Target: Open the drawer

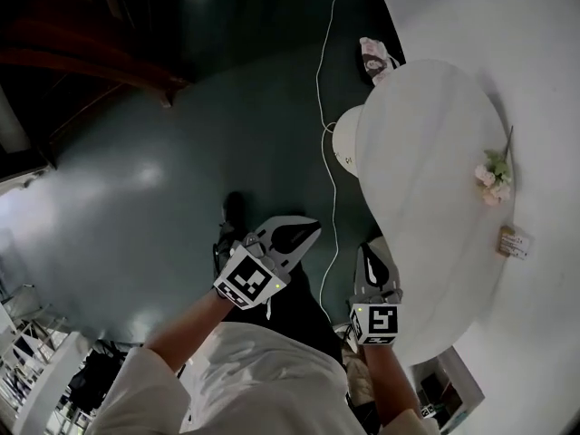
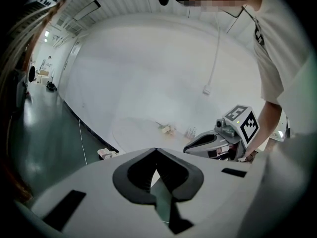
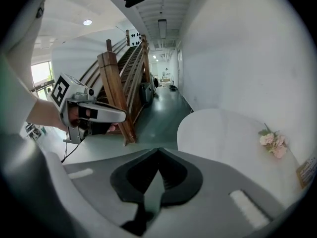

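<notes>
You are holding both grippers over the dark floor (image 1: pixel 136 198), just off the left edge of the white table (image 1: pixel 426 152). No drawer is showing plainly in any view. Below the near edge of the table, at the lower right of the head view, a dark boxy shape (image 1: pixel 441 383) is sitting, but I cannot tell if it is the drawer. If it is, it is lying to the right of and behind your right gripper (image 1: pixel 371 254), so, I judge, the right hand is the nearer one and its tip is pointing away from it. The long axis of the drawer front cannot be read.

The right gripper is clenched, its two tips meeting with nothing between them, and it is touching nothing. The left gripper (image 1: pixel 306 228) is clenched too and carrying nothing. Both are pointing forward and a little down, toward the table's far edge, where flowers (image 1: pixel 492 178) are lying.
</notes>
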{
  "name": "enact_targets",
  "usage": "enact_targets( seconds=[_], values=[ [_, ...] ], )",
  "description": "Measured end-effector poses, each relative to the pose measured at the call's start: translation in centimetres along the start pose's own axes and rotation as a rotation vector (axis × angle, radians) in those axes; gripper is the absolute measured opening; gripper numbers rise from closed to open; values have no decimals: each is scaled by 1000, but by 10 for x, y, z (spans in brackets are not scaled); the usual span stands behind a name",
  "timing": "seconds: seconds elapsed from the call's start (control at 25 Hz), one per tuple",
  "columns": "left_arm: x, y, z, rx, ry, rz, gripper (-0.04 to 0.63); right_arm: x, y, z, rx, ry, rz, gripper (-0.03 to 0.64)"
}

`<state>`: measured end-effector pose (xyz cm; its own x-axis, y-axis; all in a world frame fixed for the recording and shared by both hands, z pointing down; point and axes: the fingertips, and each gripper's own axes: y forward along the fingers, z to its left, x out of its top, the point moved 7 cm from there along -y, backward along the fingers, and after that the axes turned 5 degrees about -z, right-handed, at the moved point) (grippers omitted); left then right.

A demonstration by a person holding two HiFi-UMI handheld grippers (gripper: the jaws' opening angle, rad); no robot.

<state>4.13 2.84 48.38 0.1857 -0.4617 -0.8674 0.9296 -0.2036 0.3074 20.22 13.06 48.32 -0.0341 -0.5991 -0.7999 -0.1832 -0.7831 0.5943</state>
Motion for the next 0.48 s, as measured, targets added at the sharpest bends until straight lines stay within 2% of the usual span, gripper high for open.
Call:
enact_targets(
  seconds=[0.2, 0.48],
  values=[
    [-37, 15, 23, -12, -51, -16, 8, -17, 32, -2, -19, -10, 14, 11],
    [-81, 47, 51, -36, -81, -33, 8, -38, 60, -4, -33, -12, 35, 11]
  ],
)
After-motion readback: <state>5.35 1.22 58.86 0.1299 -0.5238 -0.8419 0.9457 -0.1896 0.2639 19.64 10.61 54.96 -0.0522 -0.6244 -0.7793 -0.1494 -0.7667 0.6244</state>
